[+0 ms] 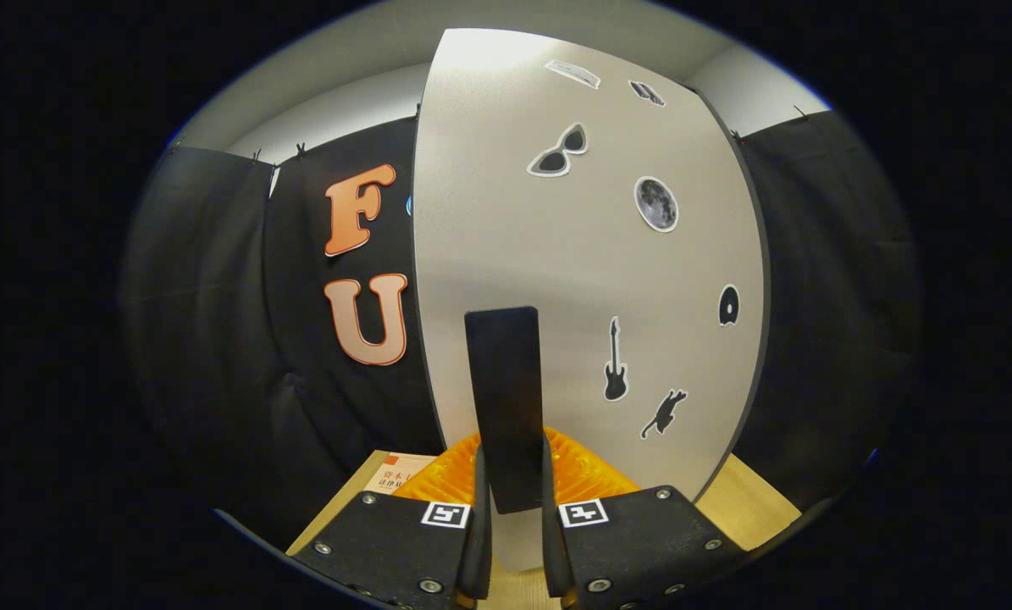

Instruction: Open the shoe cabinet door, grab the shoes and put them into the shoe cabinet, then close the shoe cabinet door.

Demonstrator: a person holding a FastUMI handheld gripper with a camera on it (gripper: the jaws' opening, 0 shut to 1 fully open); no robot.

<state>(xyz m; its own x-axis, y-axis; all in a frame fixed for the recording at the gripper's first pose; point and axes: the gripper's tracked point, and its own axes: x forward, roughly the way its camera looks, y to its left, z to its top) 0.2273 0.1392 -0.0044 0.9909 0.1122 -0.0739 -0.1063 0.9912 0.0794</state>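
Note:
The shoe cabinet door [573, 280] is a pale grey panel with several small stickers on it, standing upright just ahead of me. A dark flat handle [506, 398] sticks out from the door, and my gripper [510, 508] is shut on its lower end, one finger pressing each side. The door's dark edge [747, 339] runs down its right side. Whether the door is swung out or flush with the cabinet cannot be told from here.
A light wooden table top [747, 508] lies below the door on both sides. A card with red print [400, 474] lies on it to the left of the fingers. The black cloth wall [218, 339] hangs behind and to both sides.

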